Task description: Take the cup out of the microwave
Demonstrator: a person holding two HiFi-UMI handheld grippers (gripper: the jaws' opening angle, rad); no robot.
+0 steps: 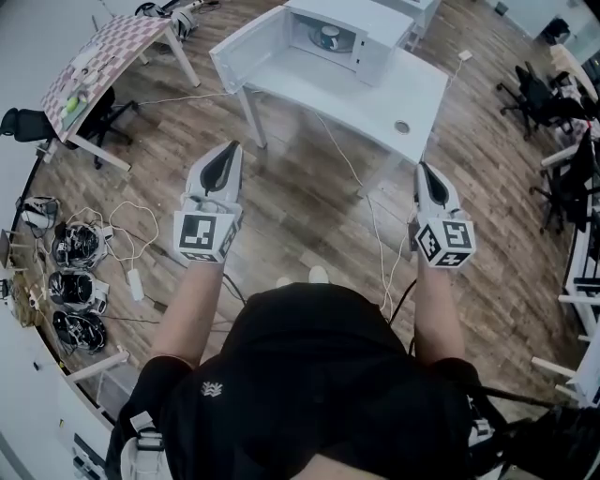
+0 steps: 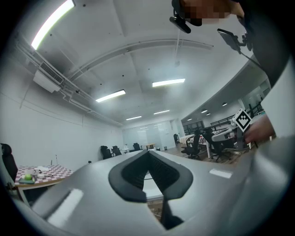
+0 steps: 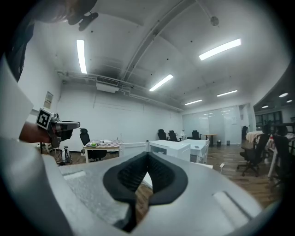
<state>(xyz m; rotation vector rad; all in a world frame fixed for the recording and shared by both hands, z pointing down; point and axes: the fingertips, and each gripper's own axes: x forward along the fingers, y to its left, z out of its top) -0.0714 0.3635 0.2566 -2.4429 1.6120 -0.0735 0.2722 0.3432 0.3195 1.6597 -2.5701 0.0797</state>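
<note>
Only the approach is in hand: the cup [image 1: 329, 37] sits inside the open microwave [image 1: 367, 19] on the white table [image 1: 375, 105], well ahead of the left tongs [image 1: 231, 148] and right tongs [image 1: 422, 169] (both pressed together, empty), so one must next advance and spread.

Wood floor [image 1: 309, 202], white table [image 1: 349, 99], office chairs [image 1: 534, 91]

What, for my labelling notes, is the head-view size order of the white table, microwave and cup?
Largest to smallest:
1. white table
2. microwave
3. cup, inside the microwave
All stand about equally far from the camera, so the order holds.
</note>
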